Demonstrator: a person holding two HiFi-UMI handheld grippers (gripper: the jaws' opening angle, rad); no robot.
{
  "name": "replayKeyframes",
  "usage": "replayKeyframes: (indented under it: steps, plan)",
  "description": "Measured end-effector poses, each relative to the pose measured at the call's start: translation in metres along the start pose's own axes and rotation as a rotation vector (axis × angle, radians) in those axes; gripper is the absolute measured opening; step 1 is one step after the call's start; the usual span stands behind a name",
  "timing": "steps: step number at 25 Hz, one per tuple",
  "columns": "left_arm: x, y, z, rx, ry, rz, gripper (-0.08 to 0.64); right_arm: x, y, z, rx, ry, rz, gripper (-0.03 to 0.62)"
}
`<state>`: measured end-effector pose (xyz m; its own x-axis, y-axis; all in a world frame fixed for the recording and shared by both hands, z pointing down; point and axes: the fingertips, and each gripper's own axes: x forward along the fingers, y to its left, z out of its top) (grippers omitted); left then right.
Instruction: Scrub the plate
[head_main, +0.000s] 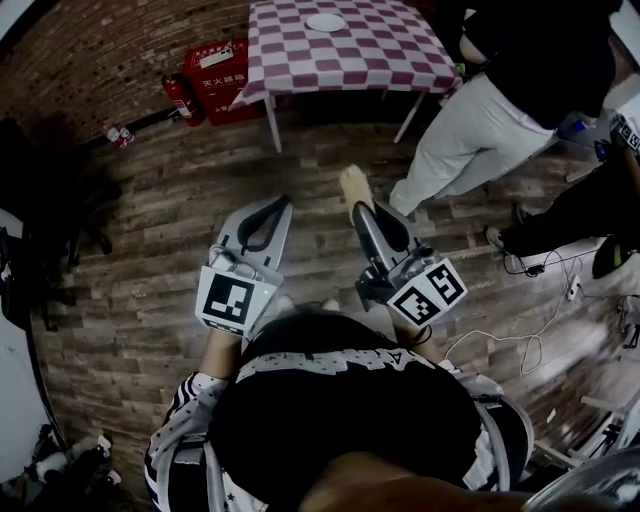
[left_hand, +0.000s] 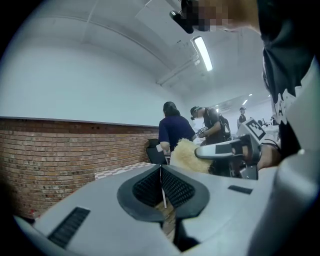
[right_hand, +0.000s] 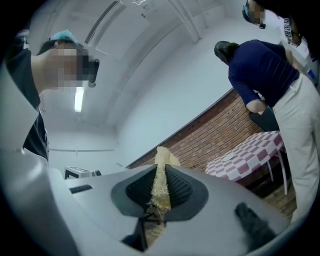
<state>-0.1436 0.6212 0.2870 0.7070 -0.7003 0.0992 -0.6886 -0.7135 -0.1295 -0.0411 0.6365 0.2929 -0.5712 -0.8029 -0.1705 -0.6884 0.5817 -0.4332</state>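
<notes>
A white plate lies on the checkered table far ahead; the right gripper view shows the plate small on the same table. My right gripper is shut on a yellow sponge, which sticks out between its jaws. My left gripper is shut with nothing between its pads. Both are held over the wooden floor, well short of the table. The sponge also shows in the left gripper view.
A person in white trousers stands at the table's right corner. Red boxes and a fire extinguisher sit left of the table. Cables lie on the floor at right. A brick wall runs behind.
</notes>
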Motion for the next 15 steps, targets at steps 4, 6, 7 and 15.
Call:
replayKeyframes:
  steps: [4, 6, 7, 15]
  plan:
    - [0.004, -0.012, 0.0, 0.018, 0.011, 0.027, 0.014, -0.008, -0.01, -0.001, 0.008, 0.012, 0.023, 0.054]
    - [0.005, -0.015, -0.001, 0.021, 0.026, 0.037, 0.014, -0.008, -0.013, -0.001, 0.013, 0.016, 0.033, 0.054]
    - [0.006, -0.013, 0.0, 0.019, 0.03, 0.042, 0.014, -0.007, -0.015, 0.0, 0.017, 0.016, 0.037, 0.054]
    - [0.023, 0.0, -0.009, -0.026, 0.025, 0.034, 0.014, -0.008, -0.031, -0.001, -0.003, 0.019, -0.004, 0.054]
